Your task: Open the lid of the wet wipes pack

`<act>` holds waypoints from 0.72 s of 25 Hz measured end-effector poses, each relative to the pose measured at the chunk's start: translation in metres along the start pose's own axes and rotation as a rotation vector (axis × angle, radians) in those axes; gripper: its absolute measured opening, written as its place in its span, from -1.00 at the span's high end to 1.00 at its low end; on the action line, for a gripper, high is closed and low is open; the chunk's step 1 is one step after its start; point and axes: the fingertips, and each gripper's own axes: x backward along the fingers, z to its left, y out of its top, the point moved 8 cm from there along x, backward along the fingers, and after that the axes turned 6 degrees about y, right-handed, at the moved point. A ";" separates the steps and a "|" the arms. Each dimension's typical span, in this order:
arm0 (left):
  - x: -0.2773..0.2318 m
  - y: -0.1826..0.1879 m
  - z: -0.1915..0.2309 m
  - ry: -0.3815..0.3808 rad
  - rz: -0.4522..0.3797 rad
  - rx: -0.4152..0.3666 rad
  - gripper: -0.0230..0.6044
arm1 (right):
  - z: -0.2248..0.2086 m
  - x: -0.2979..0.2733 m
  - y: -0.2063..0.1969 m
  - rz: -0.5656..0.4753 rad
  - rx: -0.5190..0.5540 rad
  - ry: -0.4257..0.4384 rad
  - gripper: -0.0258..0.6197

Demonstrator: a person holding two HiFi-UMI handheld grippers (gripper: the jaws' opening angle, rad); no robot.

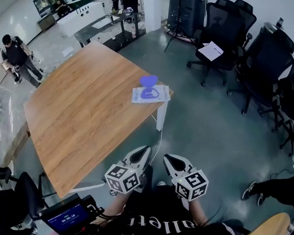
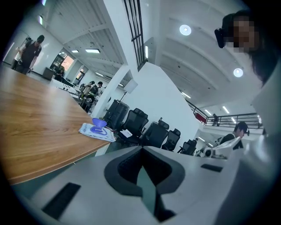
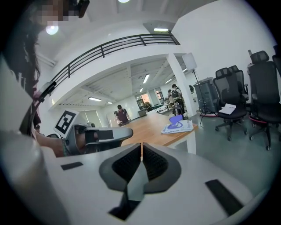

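Both closed: left tongs (image 2: 141, 150), right tongs (image 3: 141, 146); right gripper view shows both.

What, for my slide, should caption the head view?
Left gripper and right gripper, shut and empty, hover off the table; the wet wipes pack lies at its corner, blue lid raised.

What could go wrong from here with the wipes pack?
The wet wipes pack lies at a corner of the table, by the edge: a push could slide it off.
Its blue lid already stands up: pulling may lift the pack.
The left gripper and right gripper are shut: they would nudge, not grasp.
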 end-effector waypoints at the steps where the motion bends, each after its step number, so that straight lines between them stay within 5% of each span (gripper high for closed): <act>1: 0.008 -0.005 -0.006 0.005 0.000 -0.001 0.92 | 0.006 0.008 -0.005 0.000 -0.004 0.003 0.86; 9: 0.032 -0.015 -0.017 0.011 -0.023 -0.029 0.92 | 0.027 0.022 -0.021 -0.010 0.009 0.017 0.86; 18: 0.043 -0.017 -0.020 -0.064 0.008 -0.151 0.92 | 0.041 0.009 -0.016 -0.054 0.009 -0.012 0.88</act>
